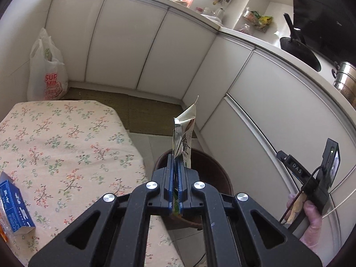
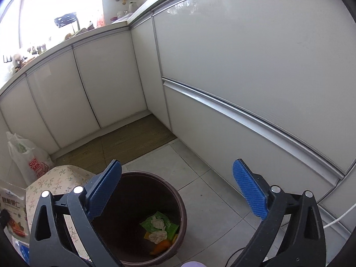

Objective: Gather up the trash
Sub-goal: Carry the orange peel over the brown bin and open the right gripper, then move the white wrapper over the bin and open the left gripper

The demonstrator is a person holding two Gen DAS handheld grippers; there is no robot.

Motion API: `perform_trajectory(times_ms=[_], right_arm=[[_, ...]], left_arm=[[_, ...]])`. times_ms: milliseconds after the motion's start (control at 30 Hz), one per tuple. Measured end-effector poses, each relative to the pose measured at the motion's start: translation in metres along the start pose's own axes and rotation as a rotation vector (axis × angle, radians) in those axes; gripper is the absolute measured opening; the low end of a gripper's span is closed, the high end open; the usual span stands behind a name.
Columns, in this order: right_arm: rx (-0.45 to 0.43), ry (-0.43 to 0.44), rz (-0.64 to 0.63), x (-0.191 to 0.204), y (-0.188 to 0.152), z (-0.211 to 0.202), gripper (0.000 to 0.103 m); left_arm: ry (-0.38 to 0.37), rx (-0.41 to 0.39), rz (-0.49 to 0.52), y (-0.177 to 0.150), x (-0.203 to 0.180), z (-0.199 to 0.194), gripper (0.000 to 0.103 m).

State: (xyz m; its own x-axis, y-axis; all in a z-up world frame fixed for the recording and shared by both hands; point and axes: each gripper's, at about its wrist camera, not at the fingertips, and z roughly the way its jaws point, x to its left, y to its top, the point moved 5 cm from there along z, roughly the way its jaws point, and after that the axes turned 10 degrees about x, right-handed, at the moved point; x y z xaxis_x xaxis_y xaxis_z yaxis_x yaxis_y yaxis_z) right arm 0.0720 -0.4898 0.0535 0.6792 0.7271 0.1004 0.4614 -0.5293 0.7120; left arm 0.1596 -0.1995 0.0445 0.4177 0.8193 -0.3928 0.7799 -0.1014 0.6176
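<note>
My left gripper (image 1: 176,162) is shut on an empty snack wrapper (image 1: 184,133), which sticks up past the blue pads, above the near rim of a brown trash bin (image 1: 213,173). The bin stands on the floor right of a floral-covered table (image 1: 66,146). In the right wrist view my right gripper (image 2: 175,191) is open and empty, held above the bin (image 2: 142,213). Crumpled tissues and green and orange wrappers (image 2: 159,229) lie at the bin's bottom. The right gripper's body and the hand holding it show at the right of the left wrist view.
A blue carton (image 1: 14,207) lies on the table's left edge. A printed snack bag (image 2: 12,215) stands on the table. A white plastic bag (image 1: 46,73) sits on the floor by the white cabinets (image 1: 124,44). A woven mat (image 2: 115,142) covers the floor corner.
</note>
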Motion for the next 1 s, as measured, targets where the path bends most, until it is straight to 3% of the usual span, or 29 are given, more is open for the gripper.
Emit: perform_trajectory(times_ms=[200,500,533,600,633,667,800,867,1000], right_arm=[[0.030,0.025,0.066,-0.026,-0.002,0.003,0.096],[0.074,0.027,0.068,-0.028,-0.003,0.013,0.096],[0.077,0.027,0.064,-0.028,-0.004,0.014,0.096],[0.077,0.029,0.060,-0.025,-0.003,0.015,0.096],[0.078,0.029,0.055,-0.024,-0.003,0.015,0.096],[0.078,0.033,0.052,-0.023,-0.003,0.015,0.096],[0.088,0.036,0.037,-0.017,-0.004,0.017,0.096],[0.089,0.043,0.027,-0.014,-0.005,0.017,0.096],[0.103,0.044,-0.012,-0.002,-0.009,0.018,0.096]], left_arm=[[-0.013,0.039,0.027,0.017,-0.042,0.041,0.004],[0.008,0.162,0.010,0.025,-0.058,0.106,0.008],[0.003,0.179,0.002,0.023,-0.057,0.111,0.013],[0.003,0.203,-0.012,0.020,-0.057,0.118,0.034],[0.009,0.208,-0.017,0.018,-0.056,0.120,0.056],[0.017,0.202,-0.020,0.017,-0.055,0.120,0.063],[0.061,0.204,-0.005,0.013,-0.053,0.120,0.063],[0.082,0.201,-0.004,0.011,-0.050,0.118,0.070],[0.203,0.147,0.027,0.007,-0.042,0.104,0.086]])
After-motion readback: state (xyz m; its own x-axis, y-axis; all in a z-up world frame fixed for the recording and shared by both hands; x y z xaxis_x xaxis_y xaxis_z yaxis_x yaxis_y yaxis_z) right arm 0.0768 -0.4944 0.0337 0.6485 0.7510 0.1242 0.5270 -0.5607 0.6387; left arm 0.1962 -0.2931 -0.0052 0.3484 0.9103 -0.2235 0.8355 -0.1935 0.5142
